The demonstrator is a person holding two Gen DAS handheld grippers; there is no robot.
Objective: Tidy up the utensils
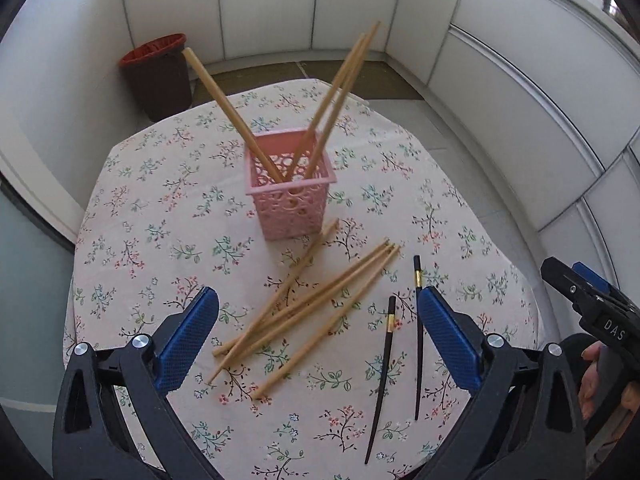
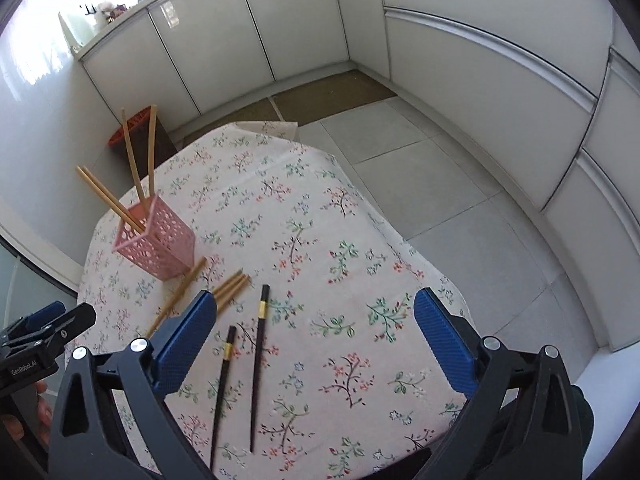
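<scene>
A pink perforated holder [image 1: 290,196] [image 2: 160,240] stands on the floral tablecloth with several wooden chopsticks leaning out of it. More wooden chopsticks [image 1: 304,304] [image 2: 230,292] lie loose in front of the holder. Two black chopsticks with gold bands [image 1: 386,360] [image 2: 258,360] lie to their right. My left gripper [image 1: 318,300] hangs open above the loose wooden chopsticks, holding nothing. My right gripper [image 2: 316,300] is open and empty too, with the black chopsticks just inside its left finger. Each gripper shows at the edge of the other's view.
The small table [image 1: 140,220] ends close on all sides. A red-brown bin [image 1: 160,76] [image 2: 136,136] stands on the floor behind it. White cabinets [image 1: 272,8] line the walls, and grey floor tiles [image 2: 440,184] lie to the right. A person's hand [image 1: 592,376] holds the right gripper.
</scene>
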